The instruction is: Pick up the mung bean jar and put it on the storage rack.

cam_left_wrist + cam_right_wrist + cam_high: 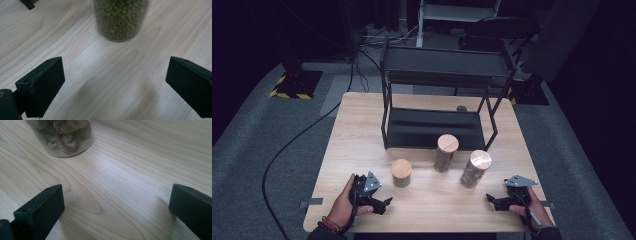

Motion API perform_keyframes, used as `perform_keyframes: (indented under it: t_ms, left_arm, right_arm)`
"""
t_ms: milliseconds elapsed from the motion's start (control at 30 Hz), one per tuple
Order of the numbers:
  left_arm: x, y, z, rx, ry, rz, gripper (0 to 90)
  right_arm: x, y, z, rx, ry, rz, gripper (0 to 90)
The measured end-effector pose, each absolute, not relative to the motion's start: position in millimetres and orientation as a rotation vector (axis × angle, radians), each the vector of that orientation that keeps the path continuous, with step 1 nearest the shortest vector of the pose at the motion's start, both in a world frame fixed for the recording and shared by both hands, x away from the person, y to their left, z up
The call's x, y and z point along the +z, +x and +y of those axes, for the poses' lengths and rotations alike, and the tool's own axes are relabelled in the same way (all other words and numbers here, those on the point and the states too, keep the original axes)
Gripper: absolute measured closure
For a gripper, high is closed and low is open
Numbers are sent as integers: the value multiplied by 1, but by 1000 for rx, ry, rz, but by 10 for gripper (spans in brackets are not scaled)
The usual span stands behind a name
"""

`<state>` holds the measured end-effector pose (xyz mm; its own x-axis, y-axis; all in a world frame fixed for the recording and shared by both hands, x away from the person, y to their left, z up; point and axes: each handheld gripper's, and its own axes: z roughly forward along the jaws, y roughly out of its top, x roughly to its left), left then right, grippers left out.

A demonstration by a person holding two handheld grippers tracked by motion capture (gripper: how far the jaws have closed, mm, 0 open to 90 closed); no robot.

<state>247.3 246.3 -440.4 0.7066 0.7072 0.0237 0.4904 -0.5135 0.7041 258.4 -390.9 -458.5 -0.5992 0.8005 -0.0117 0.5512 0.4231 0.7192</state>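
Your left gripper [384,204] rests low on the desk [427,210], jaws wide, with the short jar of green beans [401,173] standing just ahead. Your right gripper [491,200] sits jaws wide too, the taller jar of dried mushrooms [475,169] close in front.

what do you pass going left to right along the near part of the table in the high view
left gripper → short jar → middle tall jar → right tall jar → right gripper
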Motion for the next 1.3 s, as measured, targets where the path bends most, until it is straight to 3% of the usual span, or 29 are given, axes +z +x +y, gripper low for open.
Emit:
perform_keyframes:
  t_ms: [1300]
  left_arm:
    - [-430,274,227,404,2167,851,21]
  right_arm:
    - [-459,259,-391,982,1155,2332,0]
